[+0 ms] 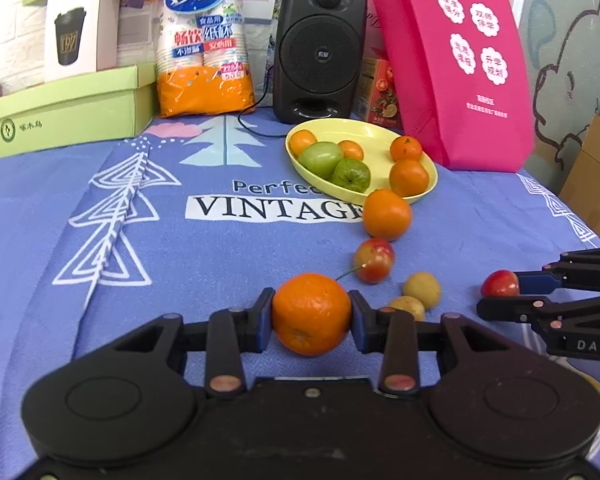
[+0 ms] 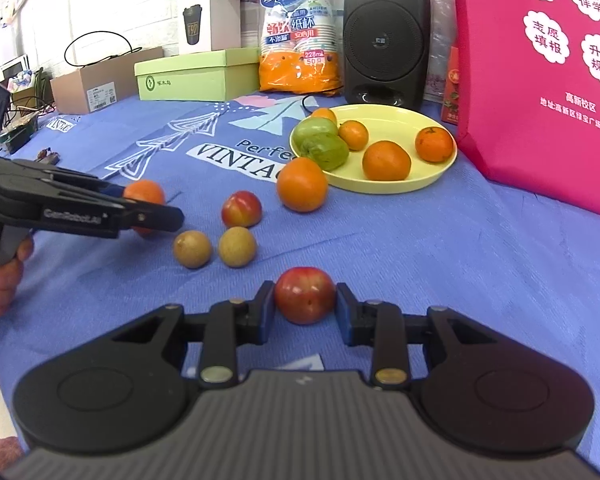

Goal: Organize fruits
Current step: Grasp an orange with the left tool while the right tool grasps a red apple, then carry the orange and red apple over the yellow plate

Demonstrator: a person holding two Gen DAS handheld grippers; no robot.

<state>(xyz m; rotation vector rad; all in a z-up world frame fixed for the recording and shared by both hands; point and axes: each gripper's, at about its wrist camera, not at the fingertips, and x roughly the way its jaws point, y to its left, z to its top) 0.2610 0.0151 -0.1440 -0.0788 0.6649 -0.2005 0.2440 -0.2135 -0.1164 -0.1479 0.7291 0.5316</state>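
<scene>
**Both claws loaded, plate next**

Left claw [image 1: 312, 314] pinches an orange [image 1: 312, 312], pads on its two sides. Right claw [image 2: 305, 304] pinches a red fruit [image 2: 305, 300], pads pressed on both flanks. Whether either fruit has cleared the cloth, I cannot tell.

Yellow plate [image 2: 440, 176] sits far, right of centre on the worktop, just in front of the speaker [image 2: 384, 36] and beside the pink bag [image 2: 540, 80]. It holds two green fruits and four oranges. Bare patch shows at the near and middle part.

Loose on the blue cloth [image 1: 180, 264]: a second orange [image 1: 387, 214] touching or just beside the plate's near rim, a second red fruit [image 1: 374, 260] with a stem, two tan fruits [image 1: 422, 290] side by side between the claws.

How to do this step well, as I judge it:
- Lift each fruit clear before carrying, so it does not drag on the cloth or knock the loose ones.
- The route to the plate runs over the loose orange at the rim; go above it, not through.
- Bring the claws in one at a time; they stand near each other and the plate is one small target.
- Lower into the bare patch, away from the green pair, and release low so the round fruit does not roll off the shallow rim.
- Keep the squeeze light; the red fruit looks soft.
</scene>
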